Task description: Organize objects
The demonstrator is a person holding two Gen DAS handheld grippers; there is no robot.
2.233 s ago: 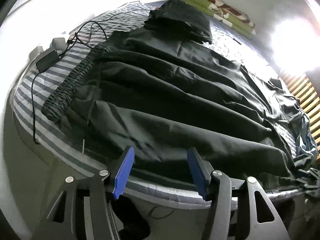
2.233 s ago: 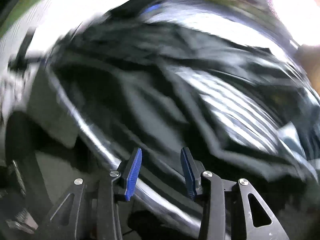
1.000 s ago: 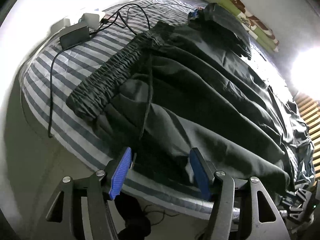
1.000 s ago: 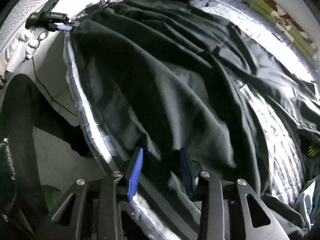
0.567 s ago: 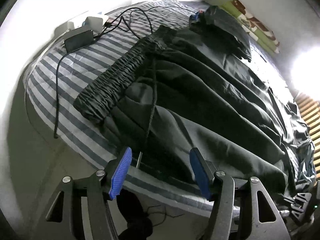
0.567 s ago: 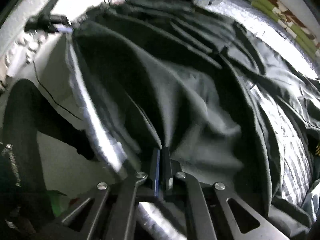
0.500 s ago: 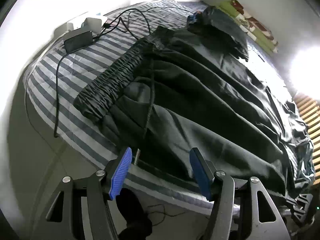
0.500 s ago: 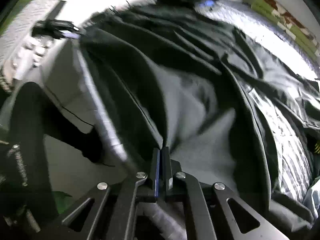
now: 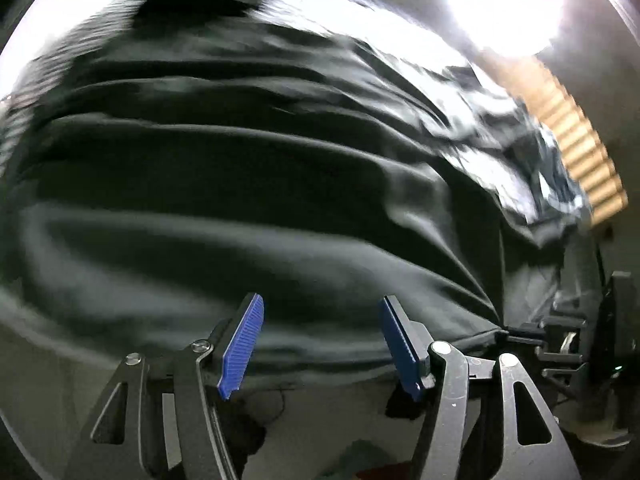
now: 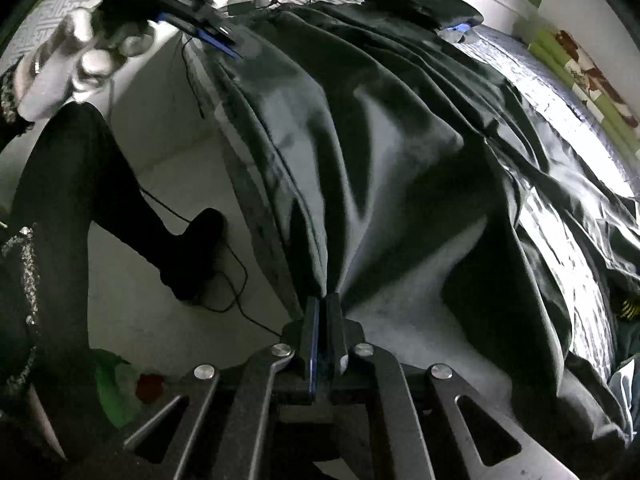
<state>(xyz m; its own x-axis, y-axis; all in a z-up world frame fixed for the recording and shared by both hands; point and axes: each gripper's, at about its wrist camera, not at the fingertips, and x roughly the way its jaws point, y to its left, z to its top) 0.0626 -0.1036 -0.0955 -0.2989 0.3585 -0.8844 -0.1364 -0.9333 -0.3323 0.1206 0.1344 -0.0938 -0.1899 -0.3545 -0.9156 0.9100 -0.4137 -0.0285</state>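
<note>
A large pair of dark trousers [image 9: 248,200] lies spread over the striped bed and fills both views. My right gripper [image 10: 325,300] is shut on the trousers [image 10: 392,152] at their near edge, and the cloth pulls into folds from the pinch. It also shows in the left wrist view [image 9: 520,330], clamped on the hem. My left gripper [image 9: 320,344] is open and empty, with its blue pads [image 9: 242,346] just above the near hem. It also shows in the right wrist view [image 10: 208,36], at the far edge of the trousers.
A folded dark garment [image 10: 420,4] lies at the far end of the striped bed [image 10: 560,240]. Chargers and cables [image 10: 256,2] sit near the wall. A green patterned pillow [image 10: 580,68] lies far right. The person's dark leg [image 10: 100,200] stands on the floor beside the bed. Wooden slats [image 9: 576,148] lie right.
My right gripper closed on the trousers' edge and has lifted and pulled the cloth. My left gripper swung right along the trousers, still open; its view is blurred by motion.
</note>
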